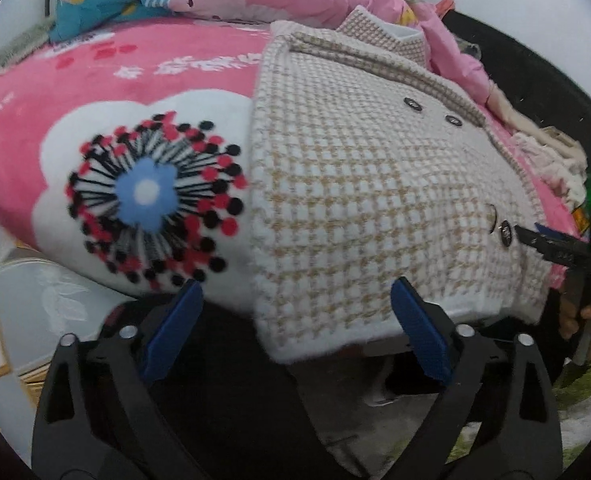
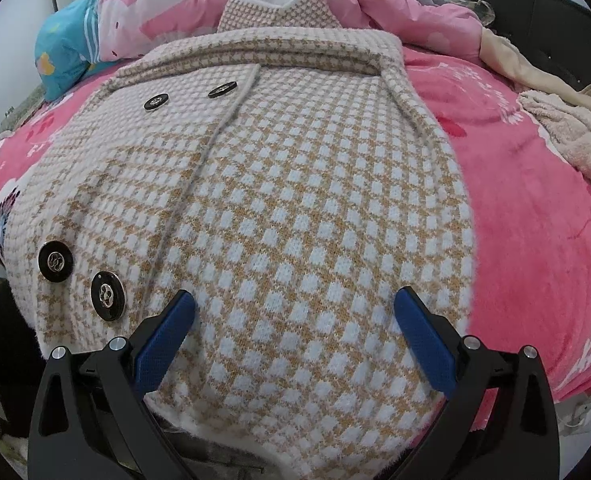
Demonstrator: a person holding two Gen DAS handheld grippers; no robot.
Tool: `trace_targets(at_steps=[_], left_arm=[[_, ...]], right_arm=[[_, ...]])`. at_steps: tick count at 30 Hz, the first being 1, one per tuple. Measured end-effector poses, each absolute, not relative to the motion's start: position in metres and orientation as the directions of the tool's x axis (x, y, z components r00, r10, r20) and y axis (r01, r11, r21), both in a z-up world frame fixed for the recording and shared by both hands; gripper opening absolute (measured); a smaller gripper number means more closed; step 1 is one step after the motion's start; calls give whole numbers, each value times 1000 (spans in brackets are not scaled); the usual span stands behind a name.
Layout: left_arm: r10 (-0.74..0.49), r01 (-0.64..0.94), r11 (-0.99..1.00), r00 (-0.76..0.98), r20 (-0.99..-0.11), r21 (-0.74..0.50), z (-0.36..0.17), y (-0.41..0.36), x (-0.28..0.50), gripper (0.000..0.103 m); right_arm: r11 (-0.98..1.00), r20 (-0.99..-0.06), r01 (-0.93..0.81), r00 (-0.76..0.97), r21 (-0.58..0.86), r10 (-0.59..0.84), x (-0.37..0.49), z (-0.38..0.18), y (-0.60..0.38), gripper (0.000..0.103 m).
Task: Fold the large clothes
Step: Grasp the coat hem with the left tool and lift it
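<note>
Presently, houndstooth coat (image 2: 295, 208) lay flat on pink blanket (image 2: 535, 220). L gripper (image 1: 295, 316) and R gripper (image 2: 295, 320) at coat hem, jaws apart, empty. Recommend: pinch both hem corners evenly before lifting.

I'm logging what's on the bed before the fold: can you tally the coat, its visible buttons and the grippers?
Houndstooth coat: 1
Black buttons showing on it: 4, two near the hem, two near the collar
Grippers: 2, left gripper and right gripper, both open
Total: 7
</note>
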State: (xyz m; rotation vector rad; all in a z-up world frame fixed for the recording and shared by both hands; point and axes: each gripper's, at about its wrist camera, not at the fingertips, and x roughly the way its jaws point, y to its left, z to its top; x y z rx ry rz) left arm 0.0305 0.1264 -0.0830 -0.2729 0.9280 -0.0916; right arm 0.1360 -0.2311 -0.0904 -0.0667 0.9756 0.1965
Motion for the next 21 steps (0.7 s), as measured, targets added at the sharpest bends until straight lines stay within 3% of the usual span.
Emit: trace_targets(at_steps=[5, 13, 18, 21], left_arm=[[-250, -25, 946, 581, -775, -323, -92, 126, 46, 68], [-281, -36, 934, 543, -791, -356, -107, 131, 64, 67], [-344, 5, 915, 530, -775, -402, -110, 124, 58, 57], [-364, 12, 907, 524, -770, -421, -109, 121, 55, 56]], right_arm=[[980, -833, -198, 538, 28, 132, 137, -90, -230, 97], [981, -842, -192, 525, 22, 121, 140, -89, -227, 97], [976, -842, -214, 518, 46, 153, 137, -87, -229, 97], [971, -841, -226, 508, 79, 187, 126, -82, -236, 97]])
